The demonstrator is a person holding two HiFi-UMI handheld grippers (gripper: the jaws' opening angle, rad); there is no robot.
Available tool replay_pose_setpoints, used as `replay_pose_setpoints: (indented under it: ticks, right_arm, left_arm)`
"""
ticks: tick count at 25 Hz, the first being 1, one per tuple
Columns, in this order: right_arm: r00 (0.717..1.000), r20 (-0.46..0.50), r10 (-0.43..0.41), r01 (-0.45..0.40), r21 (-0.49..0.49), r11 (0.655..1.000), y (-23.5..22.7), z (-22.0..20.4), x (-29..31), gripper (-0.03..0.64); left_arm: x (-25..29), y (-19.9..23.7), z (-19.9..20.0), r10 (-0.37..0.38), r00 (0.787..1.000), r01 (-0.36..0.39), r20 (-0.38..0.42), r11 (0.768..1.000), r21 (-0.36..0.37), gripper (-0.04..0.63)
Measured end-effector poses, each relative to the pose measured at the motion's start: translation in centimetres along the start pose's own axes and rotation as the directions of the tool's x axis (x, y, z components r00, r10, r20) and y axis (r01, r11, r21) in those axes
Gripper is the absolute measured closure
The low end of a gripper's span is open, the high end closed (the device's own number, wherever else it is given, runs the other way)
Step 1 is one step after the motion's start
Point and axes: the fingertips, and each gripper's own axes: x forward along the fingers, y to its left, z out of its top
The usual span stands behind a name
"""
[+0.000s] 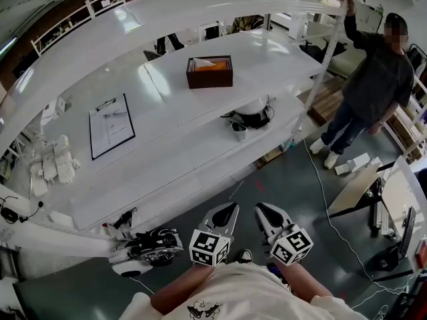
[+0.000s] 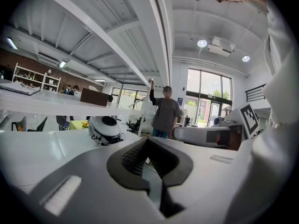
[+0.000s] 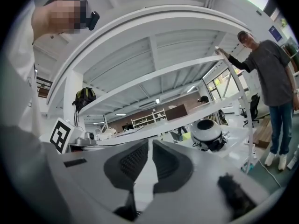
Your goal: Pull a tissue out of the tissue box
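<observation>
The brown tissue box (image 1: 209, 72) stands on the middle white shelf (image 1: 267, 62), with a tissue showing at its open top. In the left gripper view the box (image 2: 93, 97) looks small and far off, and it is just as distant in the right gripper view (image 3: 176, 112). My left gripper (image 1: 223, 217) and right gripper (image 1: 270, 214) hang side by side close to my body, over the floor and well short of the shelves. The left gripper (image 2: 148, 140) is shut with nothing in it. The right gripper (image 3: 150, 141) is shut too, also holding nothing.
A round white and black device (image 1: 252, 112) with cables sits on the lower shelf. A clipboard (image 1: 111, 127) lies left of the box. A person (image 1: 373, 85) stands at the right, holding the shelf post. Another device (image 1: 150, 249) lies at the lower left.
</observation>
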Motion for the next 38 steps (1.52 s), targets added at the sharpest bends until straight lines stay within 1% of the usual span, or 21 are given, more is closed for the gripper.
replay_pose_setpoints:
  ticks: [4,8,12,16,21,26,30,33,38]
  right_arm:
    - [1.000,0.004,-0.007,0.007,0.004,1.000,0.3,-0.2,0.4,0.600]
    - [1.000,-0.013,-0.019,0.019,-0.001,1.000,0.7,-0.6,1.4,0.600]
    - [0.999,-0.025,-0.027,0.027,-0.007,1.000,1.4,-1.1,2.9,0.600]
    - [0.999,-0.019,-0.033,0.033,-0.022,0.999,2.4,-1.2,5.0,0.600]
    - [0.999,-0.020,-0.036,0.036,-0.022,0.999,1.7,-0.7,7.5,0.600]
    - [0.999,-0.007,-0.042,0.042,-0.036,0.998,-1.9,0.9,10.8,0.600]
    - [1.000,-0.004,-0.030,0.030,-0.032,0.999,-6.9,2.3,14.7,0.600]
    - [1.000,-0.009,-0.018,0.018,-0.016,1.000,-11.5,3.5,18.2,0.600]
    - [1.000,0.000,0.027,-0.027,-0.045,0.999,-18.3,8.3,23.5,0.600]
  left_arm:
    - [-0.3,0.4,-0.2,-0.008,1.000,0.008,-0.008,1.000,0.004,0.589]
    - [-0.7,1.6,-0.2,0.001,1.000,-0.001,-0.011,1.000,-0.002,0.589]
    - [-1.7,3.7,0.5,0.018,1.000,-0.018,0.005,1.000,-0.011,0.589]
    - [-2.7,6.5,1.4,0.038,0.999,-0.038,0.024,0.999,0.014,0.589]
    - [-1.8,9.5,1.8,0.047,0.999,-0.047,0.017,0.999,0.006,0.589]
    - [1.8,12.1,3.6,0.050,0.998,-0.051,0.032,0.999,0.017,0.589]
    - [6.7,15.4,5.6,0.078,0.996,-0.079,0.044,0.996,0.033,0.589]
    - [10.8,18.6,7.6,0.121,0.992,-0.122,0.044,0.992,0.039,0.589]
    - [16.9,23.3,12.8,0.212,0.974,-0.217,0.084,0.975,0.051,0.588]
